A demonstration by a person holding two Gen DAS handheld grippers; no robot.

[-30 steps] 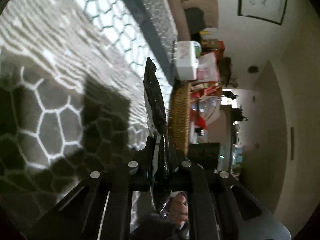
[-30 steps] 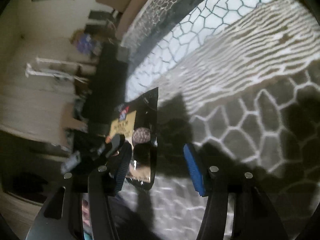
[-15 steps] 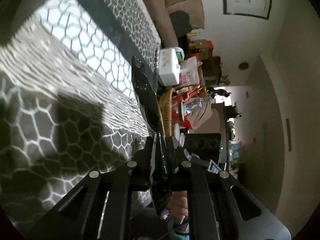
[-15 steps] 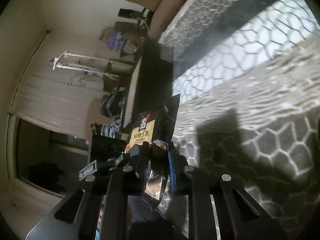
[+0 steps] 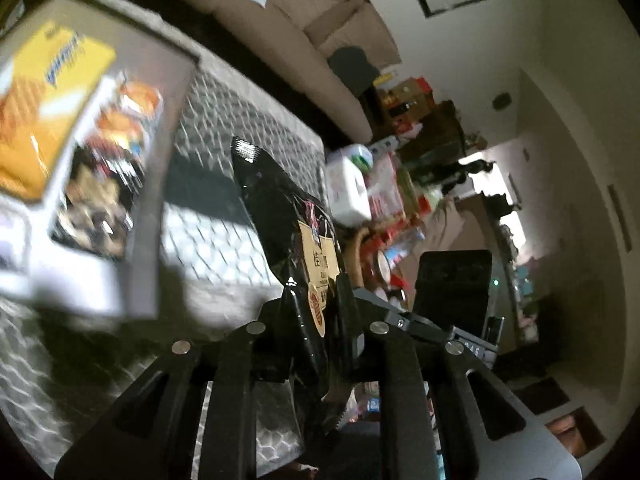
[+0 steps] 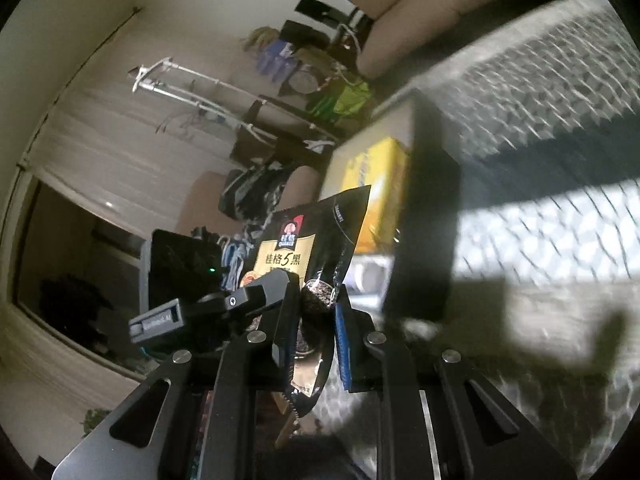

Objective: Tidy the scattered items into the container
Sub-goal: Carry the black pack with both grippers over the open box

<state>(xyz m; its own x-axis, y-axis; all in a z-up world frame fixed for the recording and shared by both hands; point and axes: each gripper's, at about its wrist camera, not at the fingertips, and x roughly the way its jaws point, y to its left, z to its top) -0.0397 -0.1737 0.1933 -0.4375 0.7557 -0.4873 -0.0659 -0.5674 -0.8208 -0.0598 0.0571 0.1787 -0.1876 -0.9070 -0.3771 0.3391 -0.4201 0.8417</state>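
Moved: both views swung since a second ago, away from hexagon mat alone; box now in sight, earlier not seen.
Left gripper (image 5: 316,300): jaws narrow, clamped on black pouch (image 5: 288,216), pouch upright and edge-on between them.
Right gripper (image 6: 316,320): jaws narrow around same pouch (image 6: 312,248); blue pad (image 6: 343,344) beside pouch edge, contact not sure.
Pouch: held in air above mat (image 5: 240,216), just beside box, not inside.
Box (image 5: 160,184): grey, stands on mat, blurred by motion.
Inside box: yellow pack (image 5: 44,100) and other snack packs (image 5: 128,112), details too blurred to read.
Behind mat edge: beige sofa (image 5: 304,32).
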